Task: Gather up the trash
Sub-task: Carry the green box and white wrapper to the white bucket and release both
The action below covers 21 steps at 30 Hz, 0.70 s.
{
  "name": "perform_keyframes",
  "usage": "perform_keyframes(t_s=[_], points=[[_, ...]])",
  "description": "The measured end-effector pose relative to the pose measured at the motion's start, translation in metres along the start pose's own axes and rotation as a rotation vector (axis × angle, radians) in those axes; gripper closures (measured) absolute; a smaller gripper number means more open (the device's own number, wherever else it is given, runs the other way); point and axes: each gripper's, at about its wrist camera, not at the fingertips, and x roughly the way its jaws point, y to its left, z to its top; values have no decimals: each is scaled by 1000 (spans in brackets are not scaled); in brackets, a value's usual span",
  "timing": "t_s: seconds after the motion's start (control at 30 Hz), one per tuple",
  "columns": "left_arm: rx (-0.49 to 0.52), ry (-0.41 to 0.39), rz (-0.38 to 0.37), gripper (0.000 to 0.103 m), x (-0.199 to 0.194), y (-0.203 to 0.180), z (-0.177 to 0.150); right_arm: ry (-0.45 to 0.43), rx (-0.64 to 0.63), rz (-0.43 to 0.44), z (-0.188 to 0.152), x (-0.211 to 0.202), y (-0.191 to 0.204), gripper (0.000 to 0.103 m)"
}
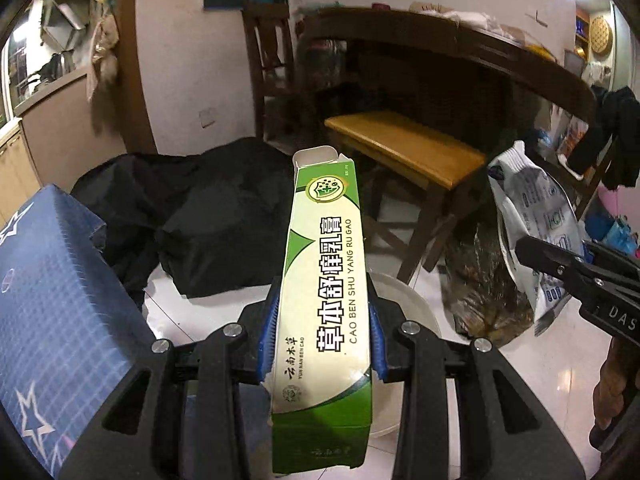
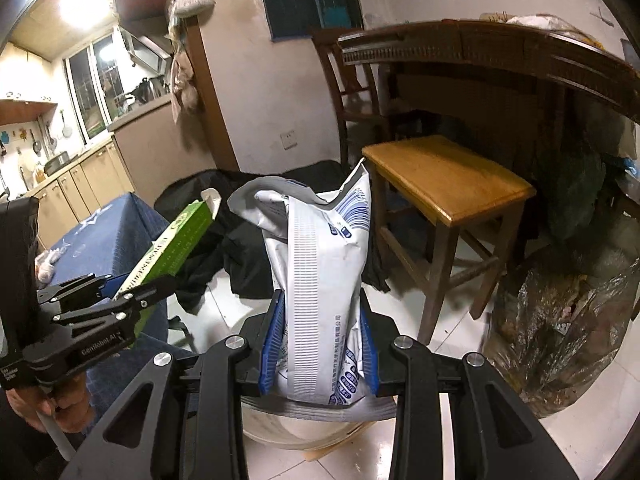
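Between the blue pads [image 1: 267, 332] of the left gripper [image 1: 322, 336] sits a green box [image 1: 326, 280]. Jaws squeeze it on both sides, so it's held tight. Box is long & thin, green & white w/ black letters. Its far end flap is open. It sticks out past the fingers & tilts up.

Right gripper [image 2: 318, 344] grips a white bag [image 2: 320, 264] the same way: pads press both sides. Bag is crumpled, w/ blue print & a ribbed strip down the front. Top is torn & floppy.

Just under both grippers is a pale round bin [image 2: 296, 428] on the white floor [image 2: 580, 440]. Box & bag hang over it, not in it.

From the right cam, the left gripper shows at left, w/ a hand [image 2: 66, 408] on its handle.

Left side: a blue box w/ stars [image 1: 60, 300]. Behind it, a black cloth heap [image 1: 192, 208] on the floor.

Right side: a clear sack [image 2: 560, 328] full of brown stuff, near a wood stool [image 2: 448, 184].

Farther back: a dark table [image 2: 500, 48] & a chair [image 2: 344, 80] by the wall. Far left is a kitchen w/ a window [image 2: 96, 80].
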Motion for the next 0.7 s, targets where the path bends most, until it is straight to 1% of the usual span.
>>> perform_keyframes(t_s=[0.2,0.27,0.3,0.33,0.37,0.4,0.47,0.5,0.7], points=[[11,51,11,67,19,2,-5,55,3,4,-7,37,0,68],[13,65,11,66,23,4,-6,70,-4,4,-8,46,4,67],[15,73,10,64,25,6,-6,78,-12,7,-8,52,5,67],[16,76,14,64,27,7,-6,83,-22,8,-8,58,7,65],[14,80,11,63,29,9,-6,88,-32,9,-8,63,9,61],[12,85,4,62,31,13,-6,94,-36,8,-7,67,10,59],[8,90,-1,55,34,15,-5,105,-28,12,-6,77,10,46],[8,90,5,50,35,16,-5,107,-24,16,-6,78,12,46],[-7,84,14,50,34,22,-4,110,-21,14,-8,89,15,46]])
